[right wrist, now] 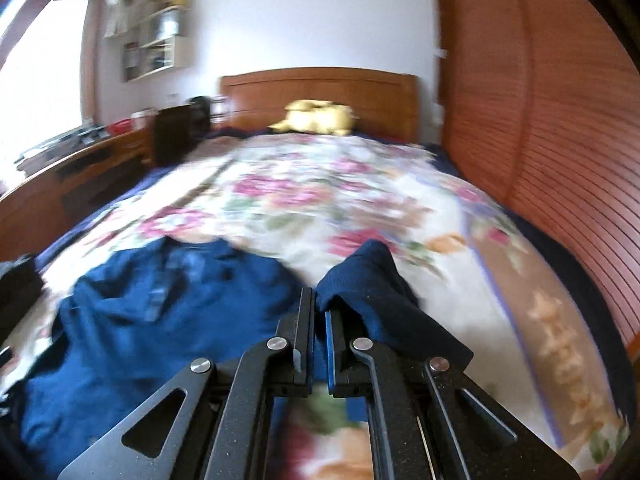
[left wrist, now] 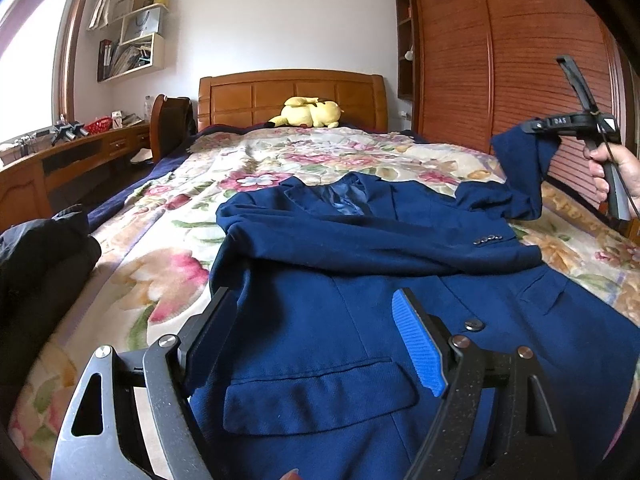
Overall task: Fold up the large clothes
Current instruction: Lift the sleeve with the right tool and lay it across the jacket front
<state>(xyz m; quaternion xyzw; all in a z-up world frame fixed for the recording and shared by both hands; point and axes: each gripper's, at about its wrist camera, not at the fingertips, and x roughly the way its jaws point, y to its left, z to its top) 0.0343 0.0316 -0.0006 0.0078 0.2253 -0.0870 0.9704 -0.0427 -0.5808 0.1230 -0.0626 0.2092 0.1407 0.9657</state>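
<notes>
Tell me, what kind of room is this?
Most likely a bedroom. There is a bed with a wooden headboard and a flowery blanket, a yellow soft toy up by the headboard, and a big wooden wardrobe beside it. A blue jacket lies on the bed.

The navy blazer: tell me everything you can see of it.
The navy blazer lies front up on the floral bedspread, collar toward the headboard. It looks like a woven suit fabric, with lapels, a flap pocket, a front button and cuff buttons. One sleeve is folded across the chest. The other sleeve is lifted off the bed, pinched in the shut right gripper. The left gripper is open over the lower front.
</notes>
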